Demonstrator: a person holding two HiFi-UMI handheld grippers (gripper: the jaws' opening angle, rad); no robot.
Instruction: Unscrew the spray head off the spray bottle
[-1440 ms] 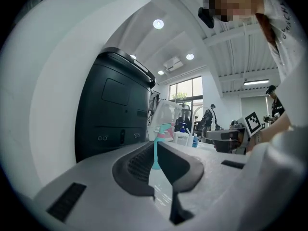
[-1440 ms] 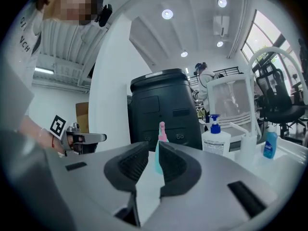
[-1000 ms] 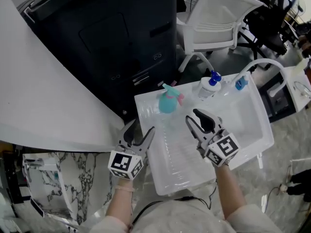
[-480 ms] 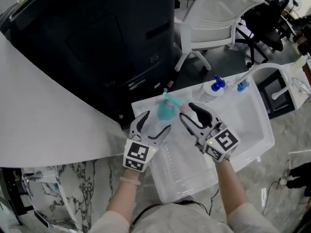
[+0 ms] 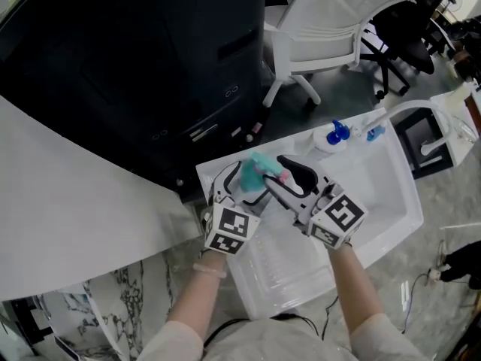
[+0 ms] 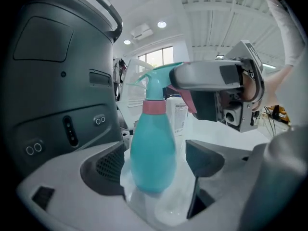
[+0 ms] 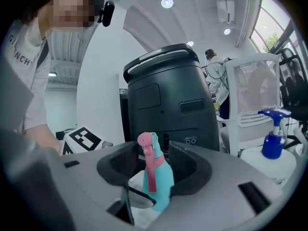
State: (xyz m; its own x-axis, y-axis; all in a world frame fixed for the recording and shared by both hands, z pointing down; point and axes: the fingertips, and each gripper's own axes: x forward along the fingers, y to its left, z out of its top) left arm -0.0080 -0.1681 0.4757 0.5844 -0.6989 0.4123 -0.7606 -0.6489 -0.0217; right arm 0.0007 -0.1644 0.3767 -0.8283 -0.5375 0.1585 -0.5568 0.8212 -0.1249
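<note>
A: Looking down from the head view: teal bottle (image 5: 254, 170) upright at the tray's (image 5: 376, 183) left end. Flanking it, left gripper (image 5: 242, 183) and right gripper (image 5: 272, 171), jaws of both just spread wider, clamped on nothing.

B: Easy to topple, then. One stray nudge against an unpinned base.

A: Left gripper view: belly of the bottle between parted pads, gap showing on one side. Worth fearing: squeezing thin plastic too hard, or too loosely and letting the body spin along with the spray head (image 6: 156, 78).

B: Right gripper view?

A: Between open jaws, pink trigger (image 7: 150, 172) and neck, unpinched. Biting the trigger instead of the collar: likely a squirt or a slip.

B: Surface, room?

A: Slick white tray; blue-topped bottle (image 5: 331, 134) at its far side; black machine (image 5: 143, 59) and white chair (image 5: 331, 21) beyond its far edge; white tabletop (image 5: 60, 194) left of it.
</note>
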